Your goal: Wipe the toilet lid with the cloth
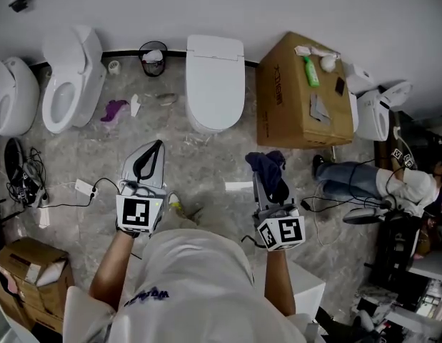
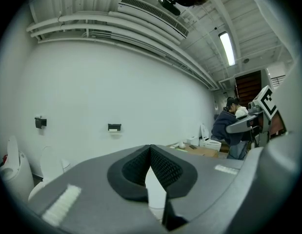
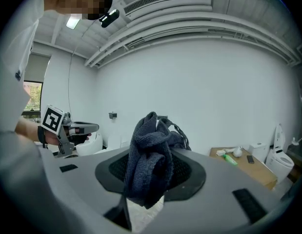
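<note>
Short of the toilet lid [image 1: 215, 77] and to its left, left tongs [image 1: 159, 146]: tips pressed together on nothing, held above the floor; probably kept aside as the spare hand, since the wipe needs only one tool.
Toilet lid: down, white and bare, facing the person; closed, so its whole top lies open to a wipe. Neither tool touches it yet.
Cloth [image 1: 269, 168]: dark knit, bunched, short of the lid and to its right, well apart from it; the wad spills past the tips, which should give a soft face to press down.
Right tongs [image 1: 266, 186]: pinching the cloth mid-bunch and pointed toward the lid; I judge it ready to carry in for a first pass.
Cardboard box [image 1: 299, 91]: just right of the lid; strokes on that side want care.
</note>
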Demonstrator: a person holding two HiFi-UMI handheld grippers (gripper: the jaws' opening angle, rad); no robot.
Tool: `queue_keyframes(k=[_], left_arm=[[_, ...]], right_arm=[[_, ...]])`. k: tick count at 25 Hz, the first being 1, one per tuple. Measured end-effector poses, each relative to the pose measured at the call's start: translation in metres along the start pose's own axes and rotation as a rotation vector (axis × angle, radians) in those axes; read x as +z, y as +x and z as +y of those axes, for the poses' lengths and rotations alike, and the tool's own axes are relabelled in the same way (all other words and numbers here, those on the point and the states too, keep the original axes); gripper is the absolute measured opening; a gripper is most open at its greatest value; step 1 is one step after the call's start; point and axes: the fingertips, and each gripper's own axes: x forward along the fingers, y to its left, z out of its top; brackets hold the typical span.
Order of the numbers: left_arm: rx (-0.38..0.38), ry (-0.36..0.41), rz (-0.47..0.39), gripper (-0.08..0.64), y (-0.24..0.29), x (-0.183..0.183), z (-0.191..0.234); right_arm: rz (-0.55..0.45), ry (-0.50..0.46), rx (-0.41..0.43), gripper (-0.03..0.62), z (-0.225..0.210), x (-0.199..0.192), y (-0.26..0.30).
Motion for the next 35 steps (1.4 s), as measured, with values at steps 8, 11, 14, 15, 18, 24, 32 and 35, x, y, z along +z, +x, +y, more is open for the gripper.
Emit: queue_keyframes(k=[8,11,14,15,18,24,32,35], left_arm=[[0.041,-0.043,0.024,0.002,0.078,-0.013,0.019],[0.07,-0.058,0.032,0.002,0.121,-0.02,0.032],[0.118,-0.041,0.059,0.002,0.175,-0.021,0.049],[0.134,-0.039,0.066,0.002,0.195,-0.02,0.053],[0.15,-0.041,0.088,0.002,0.248,-0.019,0.058],[0.179,-0.009,0.148,0.002,0.324,-0.037,0.073],[0.223,-0.06,0.176,0.002,0.388,-0.096,0.118],[0.189,-0.075,0.191,0.002,0.407,-0.135,0.14]], right_arm=[[0.025,0.018,0.081,0.153,-0.043,-0.01,0.079],[0.01,0.037,0.119,0.153,-0.071,-0.011,0.128],[0.009,0.044,0.157,0.153,-0.104,-0.009,0.185],[0.013,0.043,0.167,0.153,-0.115,-0.008,0.205],[0.032,0.055,0.199,0.153,-0.146,-0.009,0.253],[0.089,0.064,0.224,0.153,-0.2,-0.024,0.339],[0.21,-0.013,0.263,0.153,-0.206,-0.072,0.444],[0.264,-0.057,0.254,0.153,-0.196,-0.106,0.491]])
